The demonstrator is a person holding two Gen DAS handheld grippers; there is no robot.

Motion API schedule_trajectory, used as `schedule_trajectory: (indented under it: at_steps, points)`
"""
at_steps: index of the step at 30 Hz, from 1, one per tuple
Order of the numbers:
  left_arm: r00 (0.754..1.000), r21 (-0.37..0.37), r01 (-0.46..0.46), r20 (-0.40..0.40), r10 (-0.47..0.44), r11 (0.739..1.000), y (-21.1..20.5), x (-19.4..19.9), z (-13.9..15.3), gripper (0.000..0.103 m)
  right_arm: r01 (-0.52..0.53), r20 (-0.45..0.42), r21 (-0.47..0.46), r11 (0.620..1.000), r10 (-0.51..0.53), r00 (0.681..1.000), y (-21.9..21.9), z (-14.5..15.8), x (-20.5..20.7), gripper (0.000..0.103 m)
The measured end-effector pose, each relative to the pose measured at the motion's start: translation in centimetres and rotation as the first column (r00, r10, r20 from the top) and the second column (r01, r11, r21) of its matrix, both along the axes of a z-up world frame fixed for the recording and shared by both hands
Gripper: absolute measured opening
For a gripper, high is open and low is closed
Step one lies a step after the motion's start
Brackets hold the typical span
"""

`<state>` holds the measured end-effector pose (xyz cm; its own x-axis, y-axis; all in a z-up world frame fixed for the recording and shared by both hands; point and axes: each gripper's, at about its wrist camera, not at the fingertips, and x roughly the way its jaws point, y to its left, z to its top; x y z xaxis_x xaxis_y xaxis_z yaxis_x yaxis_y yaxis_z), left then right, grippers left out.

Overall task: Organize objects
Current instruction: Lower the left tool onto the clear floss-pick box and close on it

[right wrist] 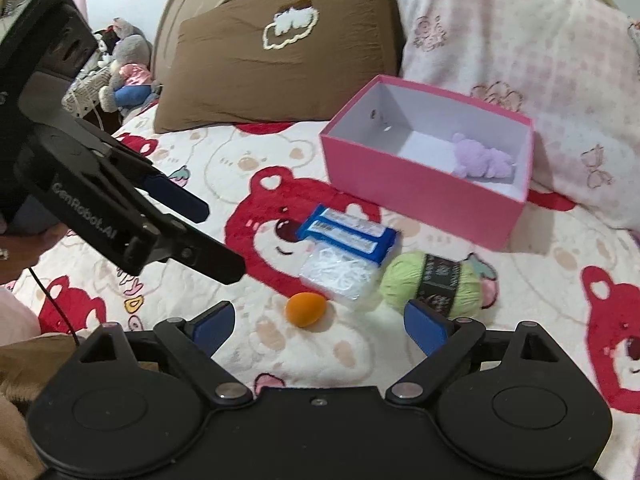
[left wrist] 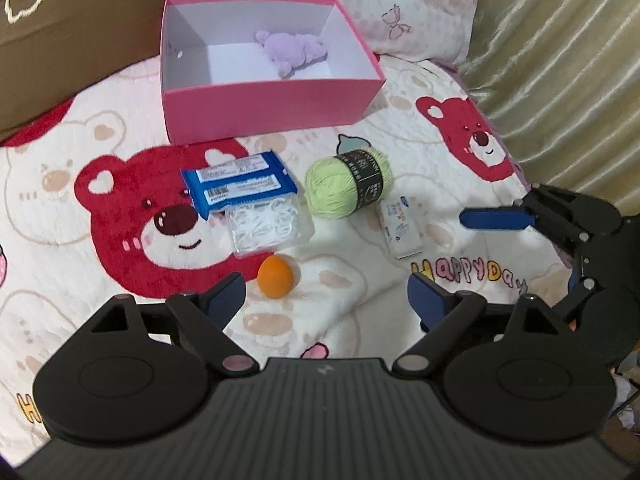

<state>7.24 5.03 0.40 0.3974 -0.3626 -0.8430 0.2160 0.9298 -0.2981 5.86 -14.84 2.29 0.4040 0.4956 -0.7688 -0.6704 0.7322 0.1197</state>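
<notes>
The risk I see: the orange egg (left wrist: 276, 277) can roll on the soft bed (left wrist: 348, 320) if a finger pushes it. It lies at six o'clock from the pink box (left wrist: 272, 108). Both the left hand-held gripper (left wrist: 326, 300) and the right hand-held gripper (right wrist: 318, 324) point downward, jaws apart, nothing between them.

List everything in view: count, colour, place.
box: 1, pink, back of the blanket
plush: 1, lilac, inside the box
packet: 1, blue, in front of the box
bag: 1, clear with white contents, partly under the packet
yarn: 1, light green, right of the packet
carton: 1, white, right of the yarn
egg: 1, orange, nearest
blanket: 1, cream with red bears
pillows: 2, brown and pink
left hand-held gripper: open
right hand-held gripper: open
</notes>
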Motion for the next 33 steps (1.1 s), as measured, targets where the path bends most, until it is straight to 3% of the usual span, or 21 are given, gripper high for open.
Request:
schedule_trajectory:
  at_steps: [5, 14, 22, 30, 33]
  points:
    - [0.999, 0.024, -0.004, 0.033, 0.003, 1.000, 0.1, 0.2, -1.9, 0.088, 0.010, -0.046, 0.068, 0.998, -0.007, 0.999, 0.0, -2.5, 0.4, 0.094]
    - [0.995, 0.057, -0.041, 0.092, 0.036, 0.997, 0.5, 1.2, -4.7, 0.088, 0.008, -0.071, 0.063, 0.998, -0.004, 0.998, 2.2, -7.3, 1.8, 0.094]
    - [0.993, 0.013, -0.087, 0.080, 0.086, 0.996, 0.6, 3.0, -7.1, 0.088, 0.057, -0.140, 0.061, 0.996, -0.048, 0.989, 3.7, -9.5, 4.9, 0.094]
    - [0.989, -0.003, -0.128, 0.078, 0.128, 0.992, 0.7, 4.7, -9.3, 0.088, 0.111, -0.164, 0.137, 0.984, -0.088, 0.982, 4.5, -12.0, 7.0, 0.094]
    - [0.986, -0.020, -0.153, 0.061, 0.154, 0.988, 1.0, 5.5, -10.5, 0.087, 0.122, -0.134, 0.143, 0.982, -0.103, 0.986, 5.2, -12.6, 7.3, 0.094]
